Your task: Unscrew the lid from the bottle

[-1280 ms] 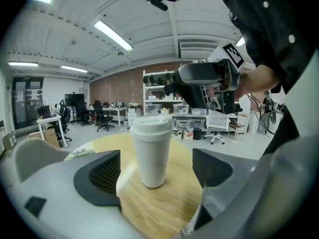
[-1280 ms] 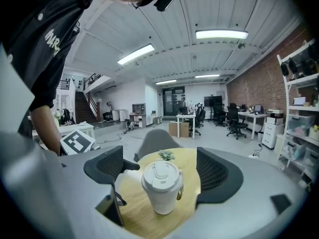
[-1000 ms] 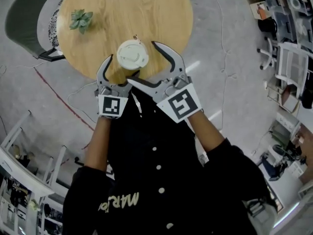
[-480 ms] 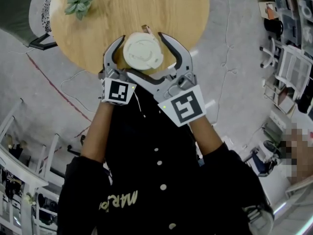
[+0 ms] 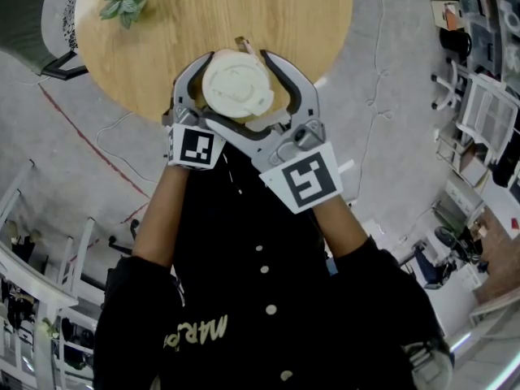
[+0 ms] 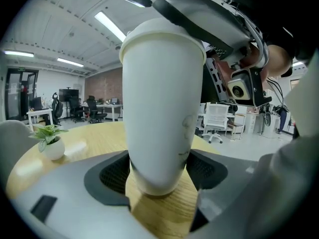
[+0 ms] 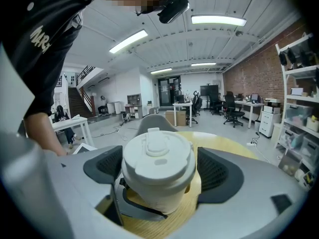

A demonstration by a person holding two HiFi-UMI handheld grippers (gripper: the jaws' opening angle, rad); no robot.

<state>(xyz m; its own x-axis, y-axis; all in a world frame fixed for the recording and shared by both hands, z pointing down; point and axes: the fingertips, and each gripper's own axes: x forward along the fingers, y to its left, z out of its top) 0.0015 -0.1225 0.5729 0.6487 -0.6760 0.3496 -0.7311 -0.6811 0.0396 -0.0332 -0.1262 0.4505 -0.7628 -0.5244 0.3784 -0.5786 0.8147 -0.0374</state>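
Fingers of left gripper (image 6: 159, 173): just closed in onto the bottle (image 6: 160, 98), low on its body, pads against both sides, so it is kept from turning.
Fingers of right gripper (image 7: 160, 168): held apart, flanking the lid (image 7: 158, 156); no squeeze is judged yet.
Bottle: stood upright on the table (image 5: 268, 15), near its front edge, lid still on.
Next: right pads to be closed, lid twisted.

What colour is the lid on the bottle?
Off-white, matching the bottle body; the lid shows best in the right gripper view.
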